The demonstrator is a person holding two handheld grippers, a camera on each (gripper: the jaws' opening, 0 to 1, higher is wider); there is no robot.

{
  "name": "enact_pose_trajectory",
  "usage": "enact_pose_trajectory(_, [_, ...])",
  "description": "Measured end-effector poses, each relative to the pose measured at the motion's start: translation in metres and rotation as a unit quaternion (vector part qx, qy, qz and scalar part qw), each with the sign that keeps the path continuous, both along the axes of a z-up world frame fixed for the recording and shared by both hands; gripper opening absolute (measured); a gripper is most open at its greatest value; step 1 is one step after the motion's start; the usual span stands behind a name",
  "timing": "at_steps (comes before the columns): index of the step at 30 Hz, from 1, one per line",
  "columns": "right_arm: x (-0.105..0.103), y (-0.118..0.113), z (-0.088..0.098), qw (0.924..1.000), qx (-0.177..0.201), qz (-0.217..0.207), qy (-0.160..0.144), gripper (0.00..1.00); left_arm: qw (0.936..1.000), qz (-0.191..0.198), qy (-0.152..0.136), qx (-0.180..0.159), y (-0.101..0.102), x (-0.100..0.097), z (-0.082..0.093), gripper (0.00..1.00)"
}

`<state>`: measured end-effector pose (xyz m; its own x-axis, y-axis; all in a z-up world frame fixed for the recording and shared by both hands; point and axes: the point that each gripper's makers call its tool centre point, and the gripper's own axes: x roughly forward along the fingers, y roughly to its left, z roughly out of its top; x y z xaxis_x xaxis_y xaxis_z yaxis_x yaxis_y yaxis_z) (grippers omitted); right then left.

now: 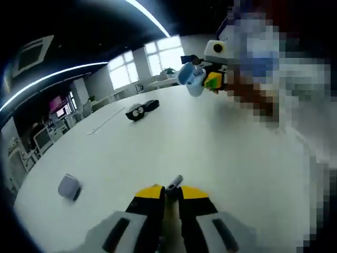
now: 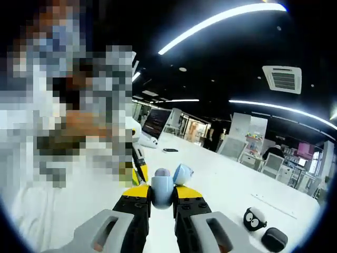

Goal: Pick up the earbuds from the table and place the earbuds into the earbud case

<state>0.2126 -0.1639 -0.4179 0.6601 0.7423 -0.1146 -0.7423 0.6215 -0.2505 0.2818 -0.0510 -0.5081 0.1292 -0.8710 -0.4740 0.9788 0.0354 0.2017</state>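
Observation:
My left gripper is shut on a small grey earbud, whose stem pokes out between the yellow tips just above the white table. At the far side, my right gripper holds up the pale blue earbud case. In the right gripper view, my right gripper is shut on the earbud case, with its lid flipped open and a greyish earbud at its top. The left gripper shows just left of the case.
A small pale grey object lies near the table's left edge. A black toy with white eyes and a black pouch lie further out. A laptop stands far back, and a person is close on one side.

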Motion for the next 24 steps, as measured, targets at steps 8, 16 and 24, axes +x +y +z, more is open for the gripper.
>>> enact_pose_trajectory(8, [0.0,0.002,-0.001,1.0,0.001,0.002,0.002,0.15,0.9994,0.023,0.015,-0.021,0.003,0.003,0.009,0.13])
enact_pose_trajectory(16, [-0.001,0.007,-0.005,0.9999,-0.006,0.008,0.005,0.15,0.9971,0.047,-0.057,0.017,-0.005,-0.006,0.049,0.12])
enact_pose_trajectory(24, [-0.001,0.014,-0.008,0.9998,-0.021,-0.001,-0.002,0.15,0.9874,0.073,-0.12,0.073,-0.027,-0.033,0.087,0.13])
